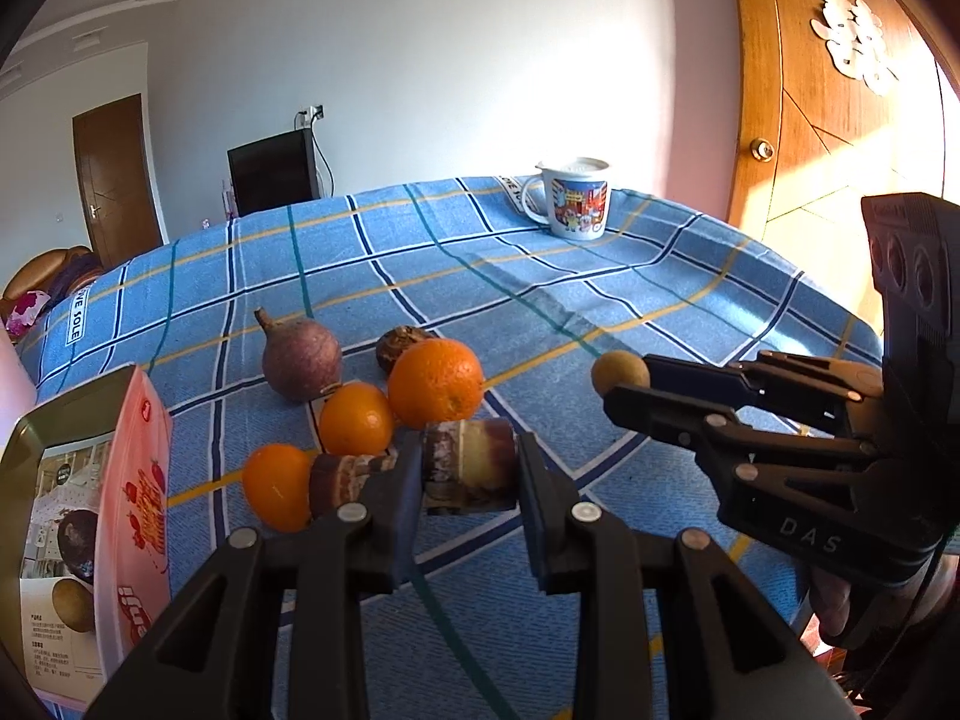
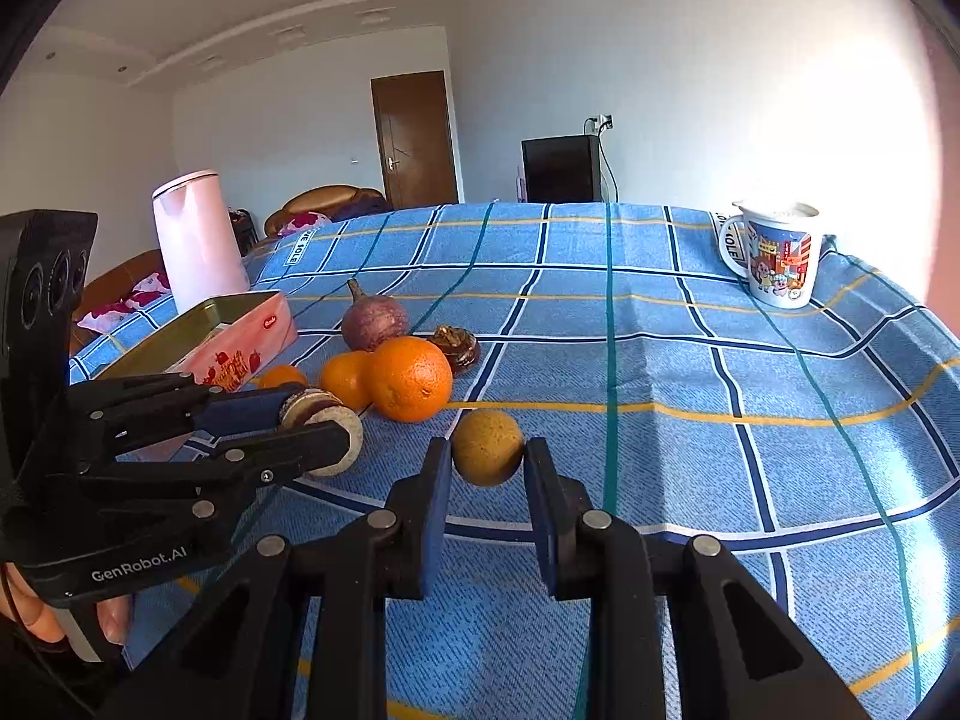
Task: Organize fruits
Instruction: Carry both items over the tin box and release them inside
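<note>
Brown, round fruit (image 2: 487,447) sits squarely between the right gripper (image 2: 487,468)'s fingers, which close on its sides above the worktop (image 2: 690,372)'s middle, while the left gripper (image 1: 469,468) grips a sideways-lying mottled cylinder (image 1: 469,467) beside the oranges (image 1: 435,383).

Strong sun pours in from my right, blowing out the wall (image 2: 810,90) and glaring off the door (image 1: 840,180). Fruit throws shadows leftward on the cloth (image 2: 660,360). Heavy fisheye bend, dark vignetted corners, focus decent.
</note>
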